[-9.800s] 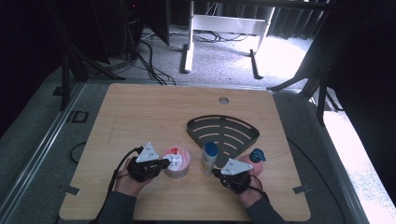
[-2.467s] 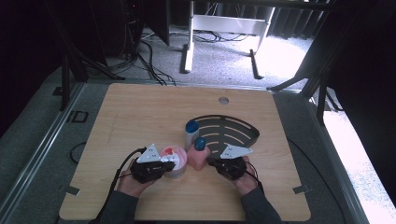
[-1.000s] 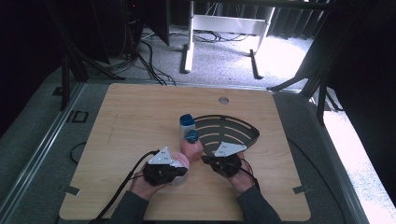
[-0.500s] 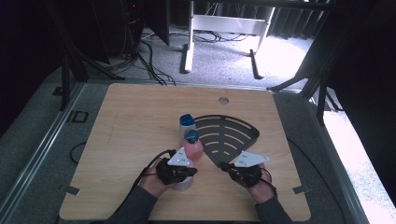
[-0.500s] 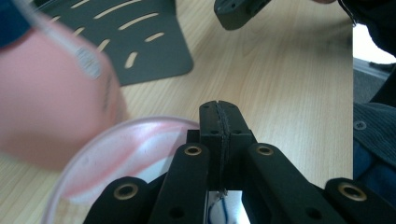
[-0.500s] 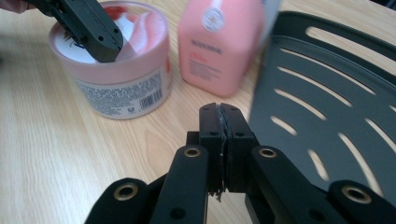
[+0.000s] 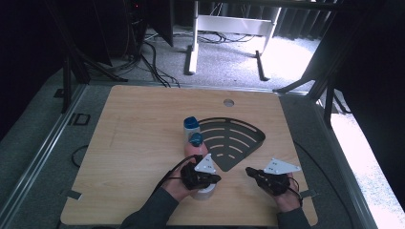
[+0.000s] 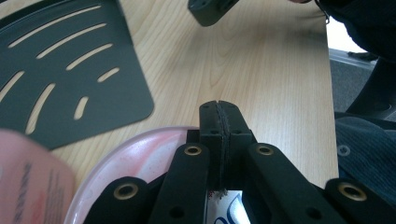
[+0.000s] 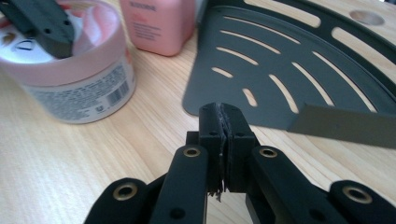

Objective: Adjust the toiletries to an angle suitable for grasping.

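A pink-lidded white jar (image 7: 206, 192) stands near the table's front edge. My left gripper (image 7: 216, 179) lies right over it, jaws shut with nothing between them. In the left gripper view the shut tips (image 8: 219, 112) reach past the jar's pink lid (image 8: 140, 156). A pink bottle with a blue cap (image 7: 196, 146) stands just behind the jar, and a second blue-capped bottle (image 7: 191, 125) behind that. My right gripper (image 7: 249, 171) is shut and empty, to the right of the jar, pointing left at it. Its tips (image 9: 219, 114) hover over bare wood near the jar (image 9: 70, 74).
A dark fan-shaped slotted tray (image 7: 234, 138) lies flat in the middle of the table, its near corner between the two grippers. A small round hole (image 7: 229, 102) sits near the far edge. A cable trails off the left side.
Both hands have slid to the right along the front of the table. The jar has shifted right and nearer with the left gripper. The right gripper has drawn away from the jar.
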The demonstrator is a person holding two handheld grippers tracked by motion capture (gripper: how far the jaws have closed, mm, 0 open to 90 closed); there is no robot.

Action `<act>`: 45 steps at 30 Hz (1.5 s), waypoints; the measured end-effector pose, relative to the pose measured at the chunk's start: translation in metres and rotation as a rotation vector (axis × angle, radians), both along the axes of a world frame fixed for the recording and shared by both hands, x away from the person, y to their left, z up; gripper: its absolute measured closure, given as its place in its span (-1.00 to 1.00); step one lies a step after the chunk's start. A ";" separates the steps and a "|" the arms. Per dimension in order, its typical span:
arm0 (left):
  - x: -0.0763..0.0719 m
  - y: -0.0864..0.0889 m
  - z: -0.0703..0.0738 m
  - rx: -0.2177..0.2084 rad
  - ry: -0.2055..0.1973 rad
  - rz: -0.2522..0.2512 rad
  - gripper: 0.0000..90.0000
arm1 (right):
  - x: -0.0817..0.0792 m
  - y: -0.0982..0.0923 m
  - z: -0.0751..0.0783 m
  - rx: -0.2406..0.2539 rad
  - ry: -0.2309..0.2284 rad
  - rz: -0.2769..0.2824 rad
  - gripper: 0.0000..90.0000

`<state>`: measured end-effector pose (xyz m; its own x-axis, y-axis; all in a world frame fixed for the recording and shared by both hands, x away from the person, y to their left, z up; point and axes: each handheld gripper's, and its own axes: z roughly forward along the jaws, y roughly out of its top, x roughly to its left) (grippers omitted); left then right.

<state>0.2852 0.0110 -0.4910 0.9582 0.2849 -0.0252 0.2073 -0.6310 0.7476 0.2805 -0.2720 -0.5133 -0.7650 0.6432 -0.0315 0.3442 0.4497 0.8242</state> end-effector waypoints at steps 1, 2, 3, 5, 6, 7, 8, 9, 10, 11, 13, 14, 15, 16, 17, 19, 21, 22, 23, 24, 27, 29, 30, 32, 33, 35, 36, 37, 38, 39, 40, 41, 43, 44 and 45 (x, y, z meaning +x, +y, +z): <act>0.000 -0.004 0.000 0.005 -0.003 -0.009 0.99 | 0.001 -0.001 -0.001 0.004 0.002 -0.004 0.96; 0.000 -0.007 0.001 0.008 -0.004 -0.011 0.99 | 0.001 -0.003 -0.001 0.006 0.002 -0.008 0.96; 0.000 -0.011 0.001 0.007 -0.007 -0.015 0.99 | 0.001 -0.004 -0.001 0.006 0.002 -0.011 0.96; 0.000 -0.019 0.001 0.010 -0.011 -0.030 0.99 | 0.002 -0.007 -0.001 0.012 0.003 -0.019 0.96; 0.000 -0.024 0.001 0.008 -0.013 -0.036 0.99 | 0.003 -0.008 -0.001 0.011 0.003 -0.022 0.96; 0.000 -0.027 0.001 0.010 -0.015 -0.040 0.99 | 0.004 -0.009 -0.002 0.012 0.003 -0.027 0.96; 0.000 -0.031 0.001 0.015 -0.019 -0.049 0.99 | 0.004 -0.010 -0.002 0.012 0.005 -0.030 0.96; 0.000 -0.031 0.001 0.015 -0.019 -0.049 0.99 | 0.004 -0.010 -0.002 0.012 0.005 -0.030 0.96; 0.000 -0.041 0.001 0.017 -0.023 -0.065 0.99 | 0.004 -0.011 -0.003 0.013 0.005 -0.033 0.96; 0.000 -0.045 0.002 0.019 -0.022 -0.071 0.99 | 0.005 -0.013 -0.003 0.018 0.007 -0.042 0.96; 0.002 -0.054 0.002 0.019 -0.022 -0.083 0.99 | 0.006 -0.015 -0.004 0.020 0.006 -0.049 0.96; 0.004 -0.058 0.002 0.023 -0.020 -0.091 0.99 | 0.007 -0.016 -0.004 0.021 0.006 -0.054 0.95; 0.006 -0.062 0.002 0.022 -0.018 -0.094 0.98 | 0.007 -0.017 -0.004 0.023 0.006 -0.059 0.95; 0.008 -0.065 0.003 0.021 -0.015 -0.093 0.98 | 0.007 -0.018 -0.005 0.024 0.007 -0.064 0.95; 0.010 -0.069 0.003 0.025 -0.019 -0.099 0.98 | 0.008 -0.019 -0.005 0.026 0.007 -0.068 0.95; 0.012 -0.077 0.004 0.035 -0.022 -0.103 0.98 | 0.009 -0.021 -0.005 0.031 0.010 -0.074 0.95; 0.015 -0.084 0.005 0.043 -0.027 -0.110 0.98 | 0.009 -0.022 -0.006 0.033 0.012 -0.079 0.95; 0.016 -0.088 0.005 0.049 -0.029 -0.109 0.97 | 0.010 -0.022 -0.006 0.032 0.013 -0.080 0.95; 0.017 -0.091 0.006 0.051 -0.031 -0.110 0.96 | 0.010 -0.022 -0.007 0.030 0.013 -0.083 0.95; 0.019 -0.094 0.006 0.050 -0.028 -0.109 0.96 | 0.010 -0.022 -0.007 0.030 0.013 -0.083 0.95; 0.025 -0.101 0.005 0.044 -0.018 -0.103 0.96 | 0.011 -0.024 -0.008 0.028 0.014 -0.091 0.95; 0.029 -0.105 0.006 0.046 -0.013 -0.095 0.96 | 0.012 -0.027 -0.008 0.034 0.016 -0.109 0.95; 0.031 -0.107 0.006 0.045 -0.015 -0.087 0.96 | 0.012 -0.027 -0.008 0.034 0.016 -0.109 0.95; 0.035 -0.109 0.005 0.038 -0.012 -0.078 0.96 | 0.012 -0.029 -0.008 0.038 0.017 -0.114 0.95; 0.037 -0.109 0.005 0.034 -0.013 -0.068 0.96 | 0.012 -0.030 -0.008 0.037 0.015 -0.114 0.95; 0.041 -0.107 0.004 0.027 -0.008 -0.046 0.96 | 0.012 -0.030 -0.008 0.038 0.016 -0.115 0.95; 0.043 -0.105 0.004 0.025 -0.008 -0.039 0.96 | 0.012 -0.030 -0.009 0.038 0.016 -0.115 0.95; 0.045 -0.104 0.004 0.024 -0.010 -0.033 0.95 | 0.012 -0.030 -0.009 0.036 0.015 -0.114 0.95; 0.046 -0.101 0.003 0.019 -0.010 -0.026 0.94 | 0.012 -0.030 -0.009 0.035 0.015 -0.114 0.94; 0.046 -0.098 0.003 0.020 -0.010 -0.020 0.92 | 0.011 -0.030 -0.010 0.035 0.016 -0.113 0.92; 0.047 -0.095 0.003 0.018 -0.006 -0.013 0.89 | 0.011 -0.031 -0.010 0.034 0.018 -0.112 0.91; 0.048 -0.092 0.003 0.008 0.003 -0.004 0.85 | 0.011 -0.031 -0.010 0.031 0.019 -0.110 0.90; 0.047 -0.084 0.002 -0.011 0.006 -0.005 0.72 | 0.010 -0.032 -0.011 0.033 0.021 -0.108 0.86; 0.047 -0.080 0.003 -0.016 0.000 0.009 0.55 | 0.009 -0.034 -0.011 0.034 0.028 -0.109 0.82; 0.046 -0.076 0.002 -0.016 -0.003 0.023 0.55 | 0.009 -0.034 -0.011 0.034 0.028 -0.109 0.82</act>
<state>0.3313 -0.0650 -0.4886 0.9514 0.3069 -0.0266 0.2193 -0.6141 0.7582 0.2895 -0.3058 -0.5244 -0.6907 0.7231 0.0123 0.4129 0.3803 0.8276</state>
